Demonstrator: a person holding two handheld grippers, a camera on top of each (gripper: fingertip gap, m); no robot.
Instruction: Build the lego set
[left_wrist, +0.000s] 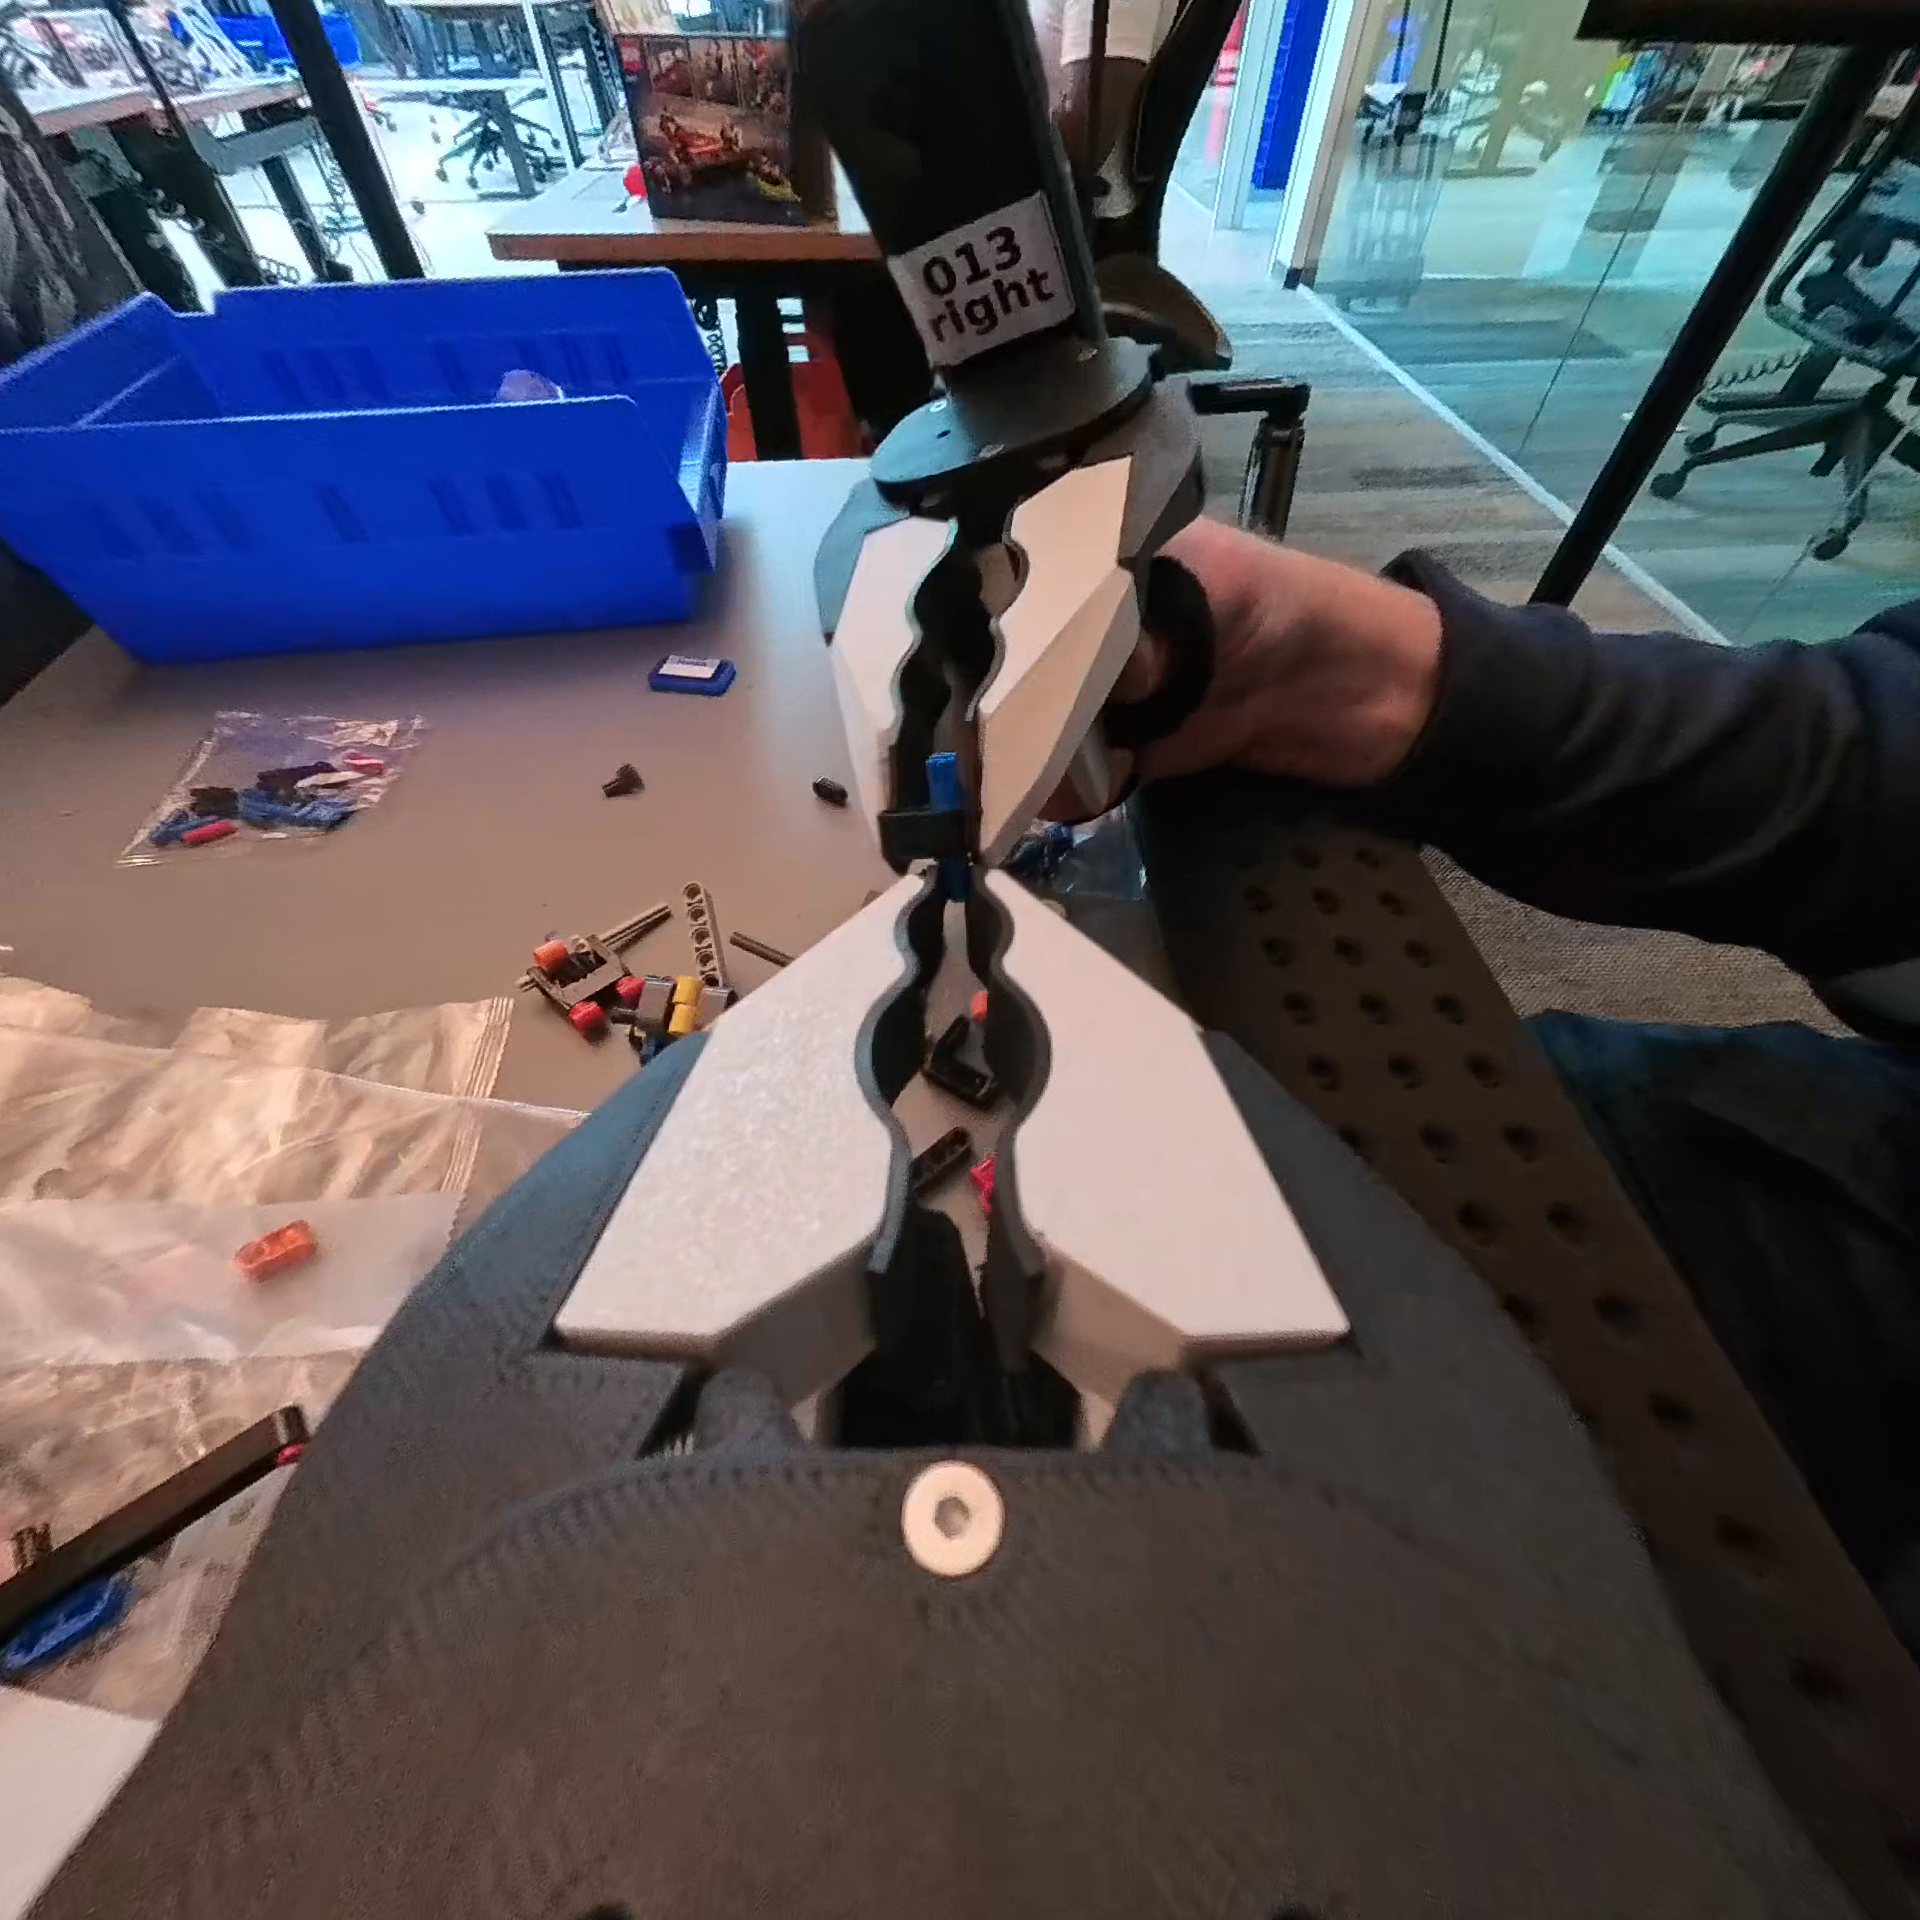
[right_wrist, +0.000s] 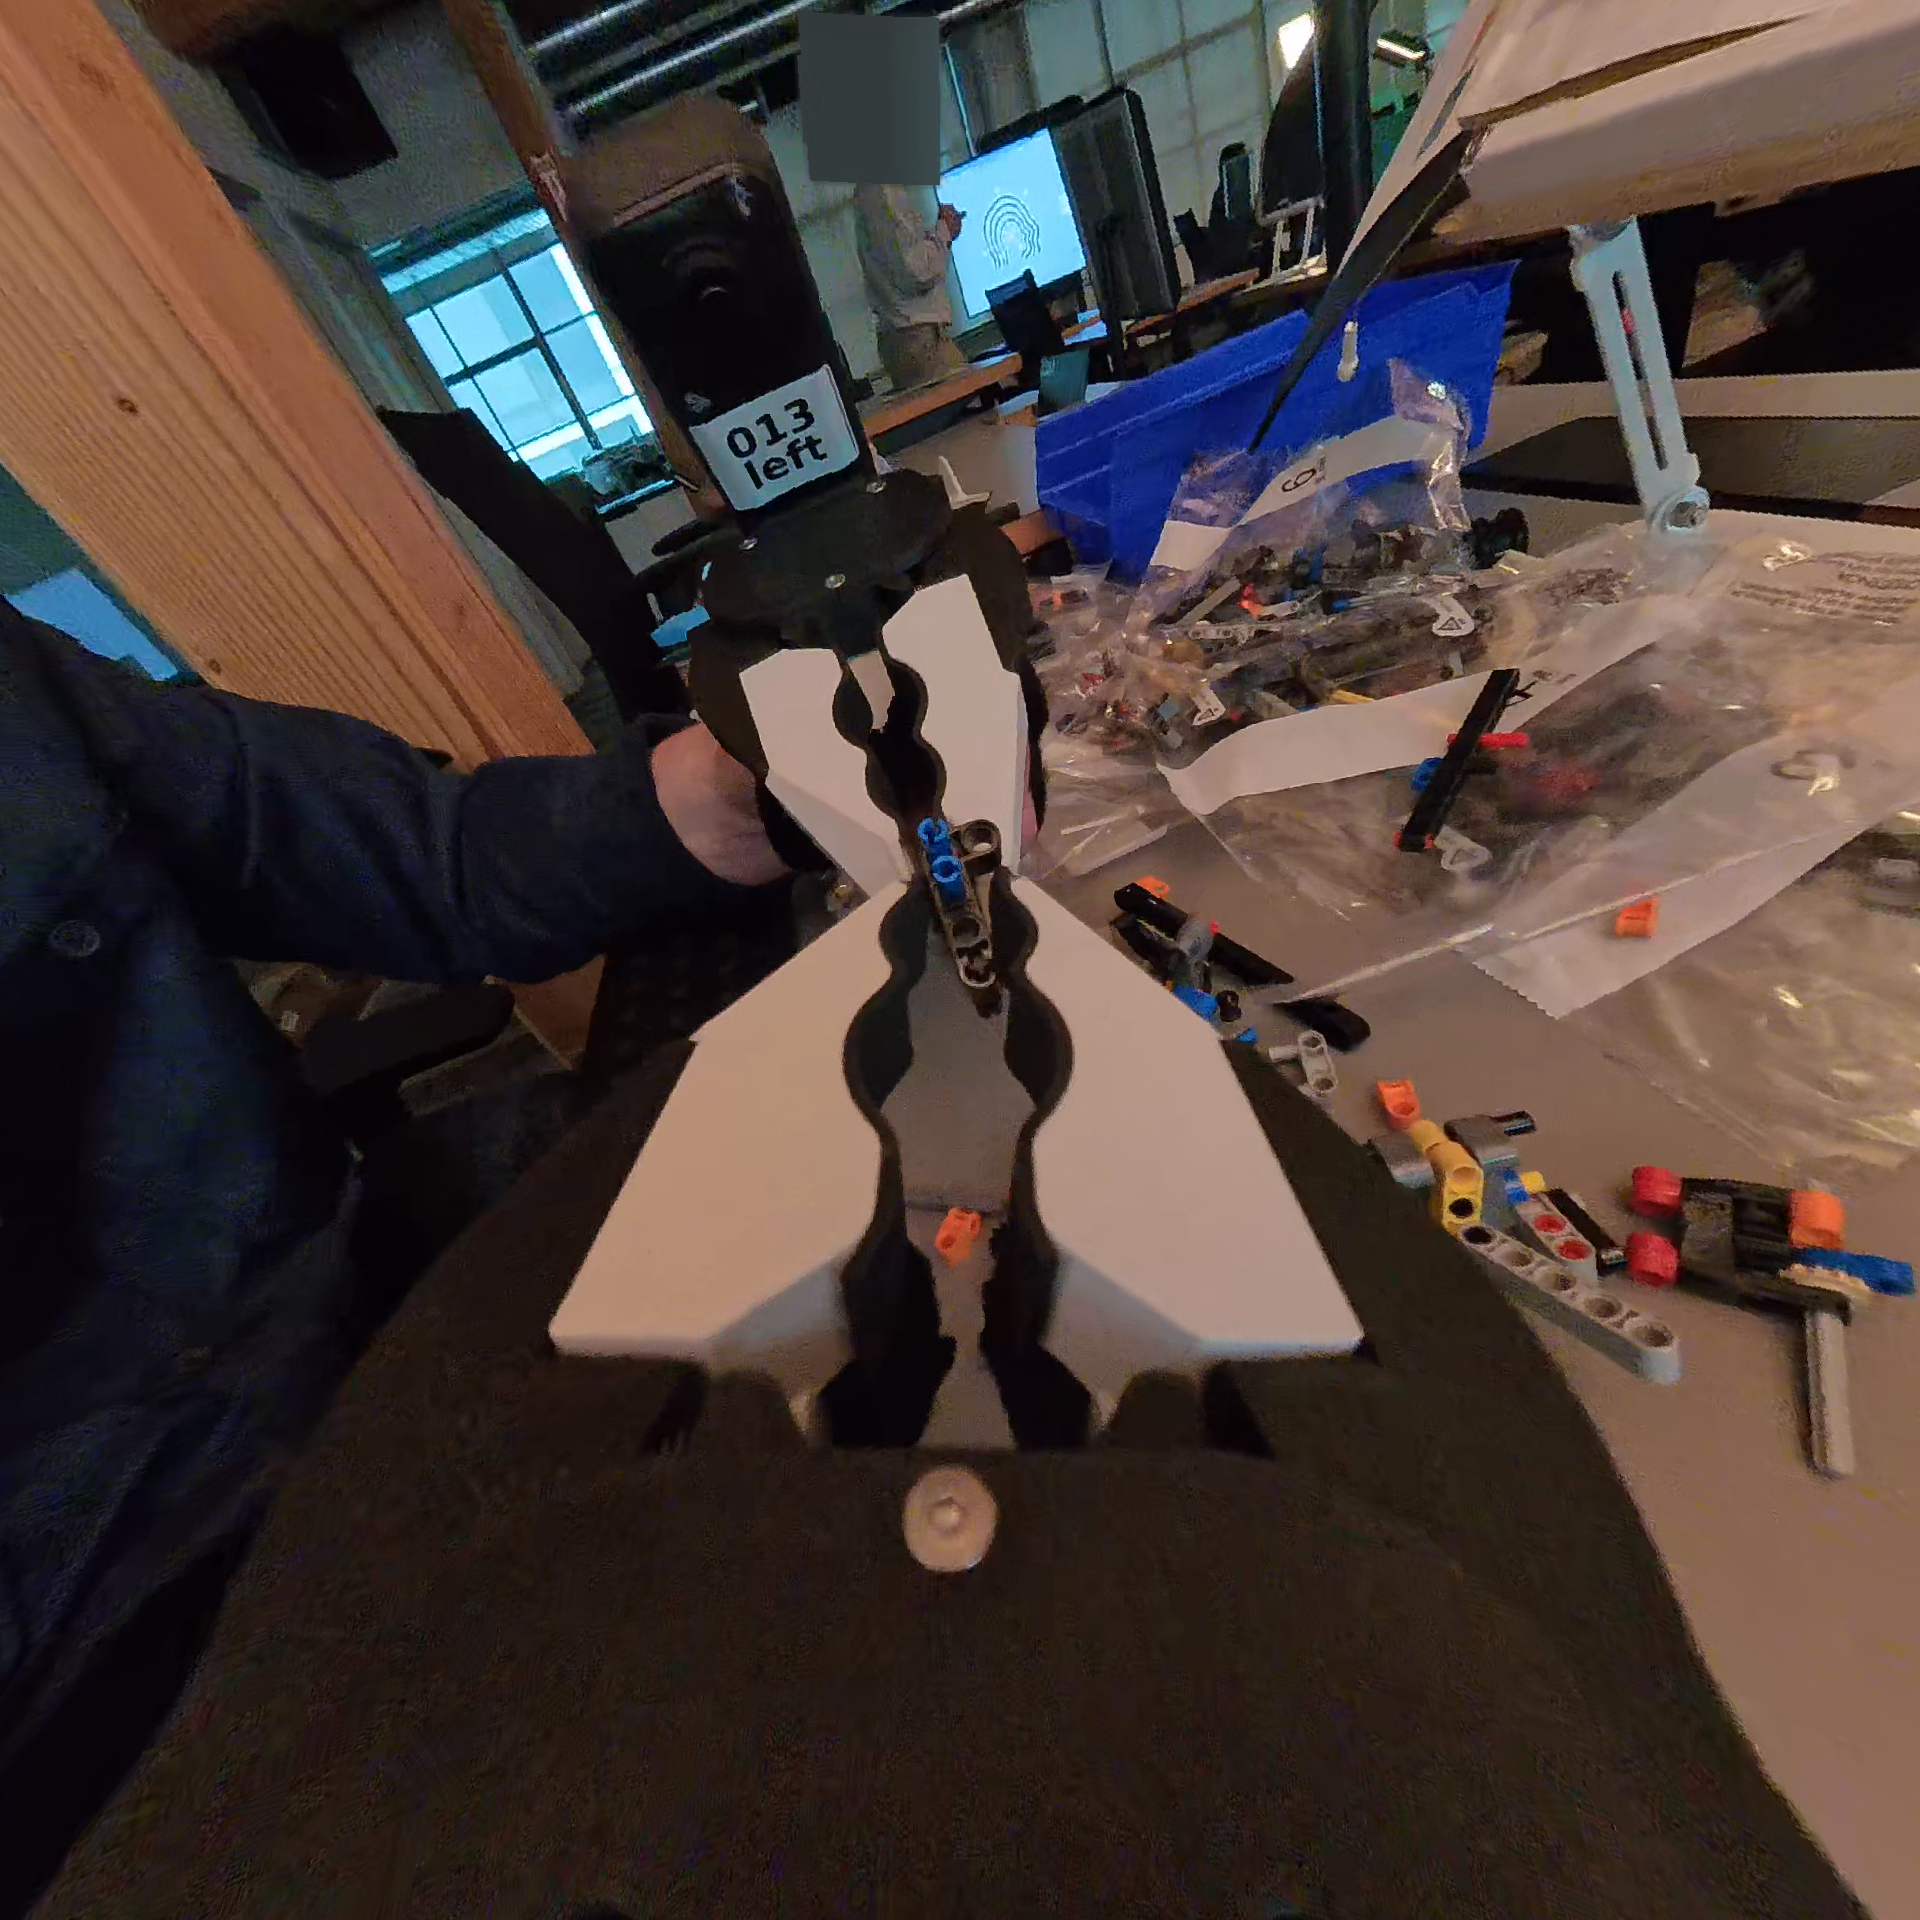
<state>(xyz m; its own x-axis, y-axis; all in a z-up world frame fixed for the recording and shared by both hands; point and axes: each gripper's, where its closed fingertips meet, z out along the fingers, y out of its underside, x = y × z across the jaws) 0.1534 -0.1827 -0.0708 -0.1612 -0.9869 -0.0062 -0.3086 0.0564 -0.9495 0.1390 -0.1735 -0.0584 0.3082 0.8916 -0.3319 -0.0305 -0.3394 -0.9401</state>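
I have my right fingers (right_wrist: 961, 914) pinching a black beam (right_wrist: 971, 925) tip-to-tip against my left fingers (left_wrist: 951, 883) pinching a blue pin (left_wrist: 951, 881), mid-insertion above the surface (left_wrist: 468, 831); next needs straight, aligned pressing.

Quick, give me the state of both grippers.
Left gripper: shut on the blue pin.
Right gripper: shut on the black beam that carries the blue pin.

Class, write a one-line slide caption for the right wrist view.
Two hand-held grippers meet tip to tip, right holding a black beam, left pinching blue pins.
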